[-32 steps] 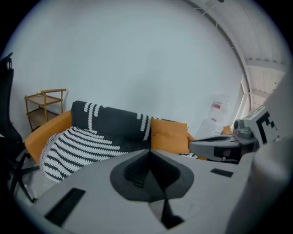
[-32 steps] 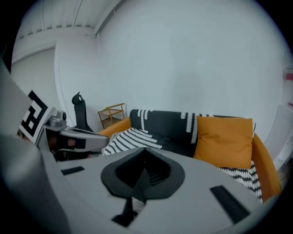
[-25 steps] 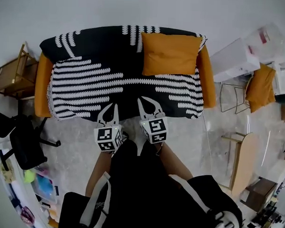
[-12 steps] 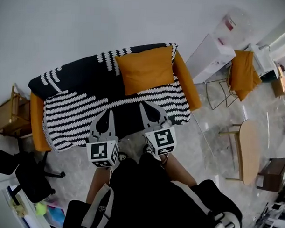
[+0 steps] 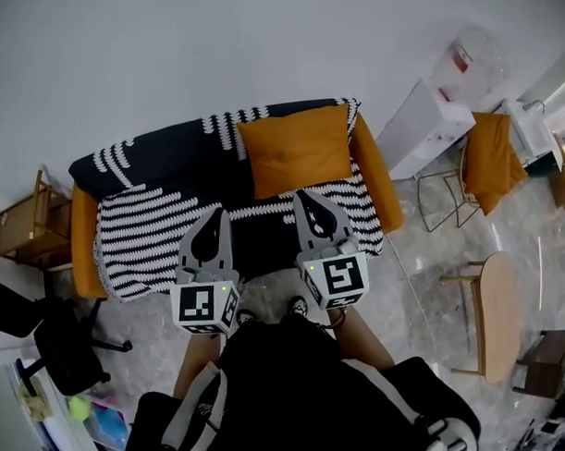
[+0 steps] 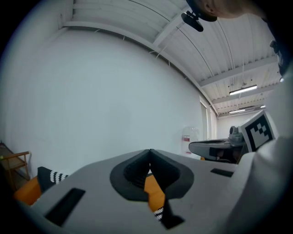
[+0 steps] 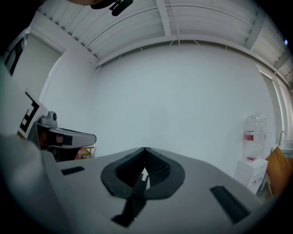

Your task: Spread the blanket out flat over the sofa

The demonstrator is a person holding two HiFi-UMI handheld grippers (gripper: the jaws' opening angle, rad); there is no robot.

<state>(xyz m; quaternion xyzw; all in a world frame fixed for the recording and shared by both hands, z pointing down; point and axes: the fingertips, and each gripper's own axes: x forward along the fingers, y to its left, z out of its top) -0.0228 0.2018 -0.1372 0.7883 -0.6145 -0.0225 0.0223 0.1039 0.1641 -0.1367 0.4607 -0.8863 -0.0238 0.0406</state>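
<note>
Black-and-white striped blanket (image 5: 171, 235) is found draped over the orange sofa (image 5: 83, 250), weighted by a cushion (image 5: 294, 156), while left gripper (image 5: 214, 216) and right gripper (image 5: 308, 197) are held clenched and empty in front of it; cloth could be bunched if tugged under that cushion's weight.

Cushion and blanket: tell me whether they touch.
Touching. The head view shows the cushion resting on the blanket, whose pattern continues around its edges with no gap.
</note>
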